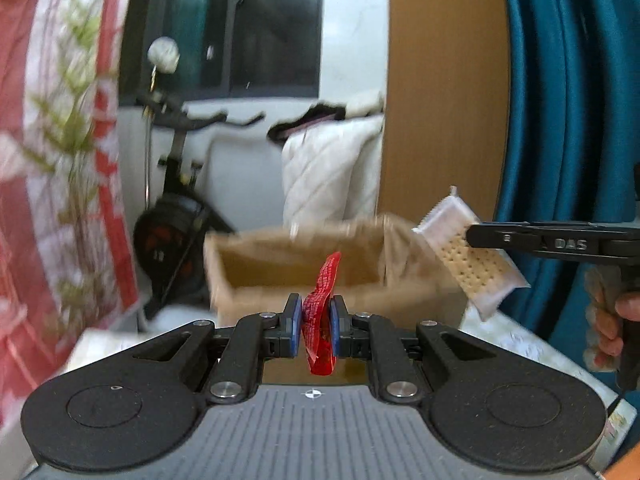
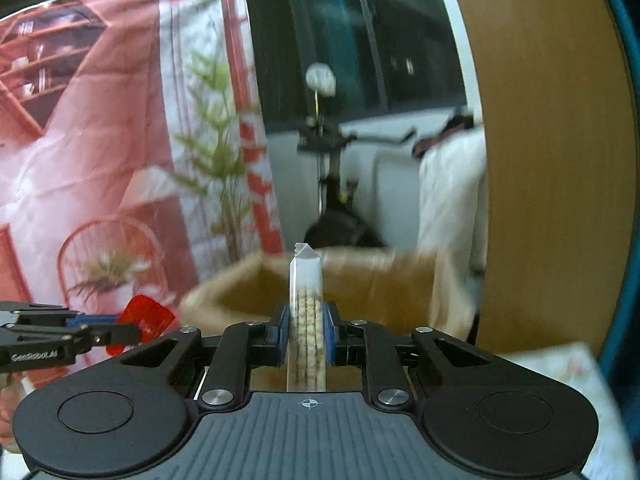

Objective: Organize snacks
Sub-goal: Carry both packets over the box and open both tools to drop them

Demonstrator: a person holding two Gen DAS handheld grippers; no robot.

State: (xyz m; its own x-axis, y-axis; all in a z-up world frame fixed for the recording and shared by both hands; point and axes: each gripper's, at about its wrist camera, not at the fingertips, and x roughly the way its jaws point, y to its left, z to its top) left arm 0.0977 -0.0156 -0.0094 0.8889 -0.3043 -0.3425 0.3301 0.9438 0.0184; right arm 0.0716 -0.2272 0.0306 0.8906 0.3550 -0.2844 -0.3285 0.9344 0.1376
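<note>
The left gripper [image 1: 316, 330] was clenched on a small red sachet [image 1: 320, 312], which stood upright between its blue pads [image 1: 295, 326]; the white print on the sachet was too blurred to read. The right gripper [image 2: 307, 334] was clamped on a clear packet of crackers [image 2: 306, 320], held edge-on and upright, its crimped top pointing up. From the left wrist view, that cracker packet showed its face, pale dotted crackers inside white-edged wrap, and the right gripper's black finger carried raised letters reading "DAS". A hand [image 1: 612, 320] gripped its handle. From the right wrist view, the left gripper's side read "GenRobot.AI". Both snacks hung in the air just in front of an open brown cardboard box [image 1: 296, 260], not inside it. Behind stood a red and white printed cloth [image 2: 100, 140] and an exercise bike [image 1: 176, 184].
</note>
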